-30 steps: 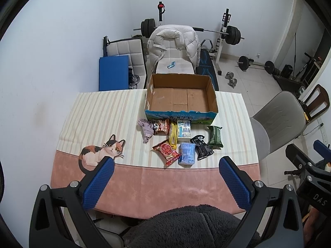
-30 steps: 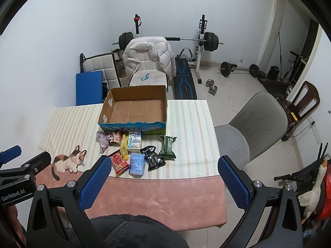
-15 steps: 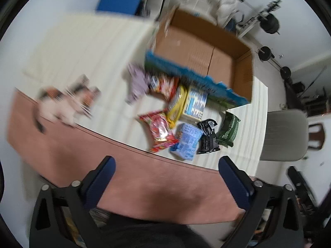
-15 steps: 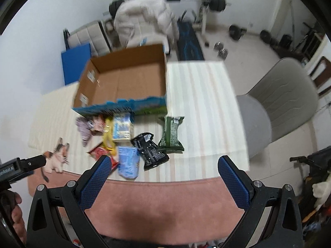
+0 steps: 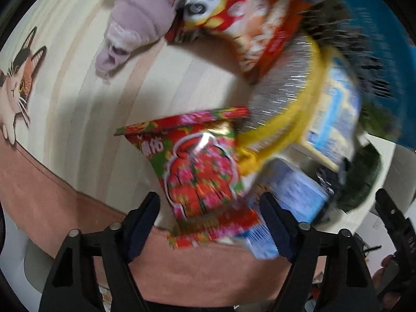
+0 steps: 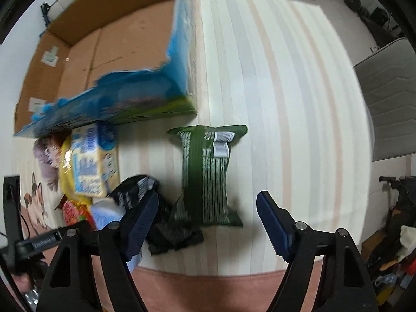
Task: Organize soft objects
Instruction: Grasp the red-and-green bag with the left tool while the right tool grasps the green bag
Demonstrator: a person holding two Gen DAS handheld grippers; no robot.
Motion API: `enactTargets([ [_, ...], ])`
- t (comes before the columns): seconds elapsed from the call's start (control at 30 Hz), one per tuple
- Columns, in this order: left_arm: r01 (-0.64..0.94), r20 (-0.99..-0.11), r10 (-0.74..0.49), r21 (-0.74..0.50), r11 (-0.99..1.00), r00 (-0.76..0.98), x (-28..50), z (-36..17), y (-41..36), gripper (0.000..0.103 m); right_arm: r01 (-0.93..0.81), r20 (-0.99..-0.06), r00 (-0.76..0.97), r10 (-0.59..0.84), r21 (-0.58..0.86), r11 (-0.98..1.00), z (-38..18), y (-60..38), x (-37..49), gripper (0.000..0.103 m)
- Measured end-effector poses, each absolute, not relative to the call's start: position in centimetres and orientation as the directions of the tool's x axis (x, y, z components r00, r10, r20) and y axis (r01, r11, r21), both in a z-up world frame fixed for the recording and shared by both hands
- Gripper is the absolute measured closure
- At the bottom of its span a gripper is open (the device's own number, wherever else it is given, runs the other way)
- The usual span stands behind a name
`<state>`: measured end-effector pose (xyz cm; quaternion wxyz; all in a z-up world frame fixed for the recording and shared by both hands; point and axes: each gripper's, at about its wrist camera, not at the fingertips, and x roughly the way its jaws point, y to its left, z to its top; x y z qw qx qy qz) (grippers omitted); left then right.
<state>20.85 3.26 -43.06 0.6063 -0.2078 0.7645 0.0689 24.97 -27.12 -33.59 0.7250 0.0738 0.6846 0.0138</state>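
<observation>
My left gripper (image 5: 209, 221) is open, its jaws on either side of the near end of a red snack packet (image 5: 200, 171) lying on the striped cloth. Around it lie a lilac soft toy (image 5: 135, 23), an orange panda packet (image 5: 234, 18), a yellow packet (image 5: 283, 109) and blue packs (image 5: 293, 192). My right gripper (image 6: 208, 221) is open, its jaws on either side of the near end of a green packet (image 6: 208, 171). A black packet (image 6: 169, 228) lies by its left finger. The open cardboard box (image 6: 104, 52) stands behind.
The cloth has a cat print (image 5: 15, 83) at the left and a pink border (image 6: 208, 280) at the near edge. A grey chair (image 6: 387, 104) stands right of the table. The left gripper's body (image 6: 31, 241) shows in the right wrist view.
Both grippers have dropped from high above the table to close over the packets. The left one came down at the red packet, the right one at the green packet.
</observation>
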Motion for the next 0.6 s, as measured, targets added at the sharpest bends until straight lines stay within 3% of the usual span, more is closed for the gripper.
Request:
enactTargets([
  [0.07, -0.378, -0.963, -0.210, -0.135, 0.916, -0.166, 20.4, -43.6, 3.2, 0.049, 0.090, -0.990, 0.034, 0.135, 0.137, 0.986, -35.2, -27.1, 25.9, 0.026],
  [0.1, -0.366, -0.968, -0.196, -0.127, 0.922, -0.159, 20.2, -43.5, 3.2, 0.054, 0.093, -0.990, 0.010, 0.138, 0.139, 0.986, -36.3, -27.0, 26.3, 0.035],
  [0.2, -0.303, -0.977, -0.140, -0.086, 0.949, -0.161, 18.9, -43.5, 3.2, 0.056, 0.100, -0.986, -0.055, 0.157, 0.151, 0.984, -38.4, -26.9, 26.5, 0.063],
  [0.43, -0.260, -0.987, -0.098, -0.061, 0.964, -0.129, 17.5, -43.9, 3.1, 0.055, 0.047, -0.989, -0.083, 0.121, 0.117, 0.992, -39.5, -26.3, 24.8, 0.063],
  [0.6, -0.300, -0.991, -0.093, -0.060, 0.952, -0.097, 16.0, -43.4, 3.1, 0.062, 0.040, -0.986, -0.085, 0.140, 0.137, 0.990, -39.7, -25.9, 24.0, 0.067],
])
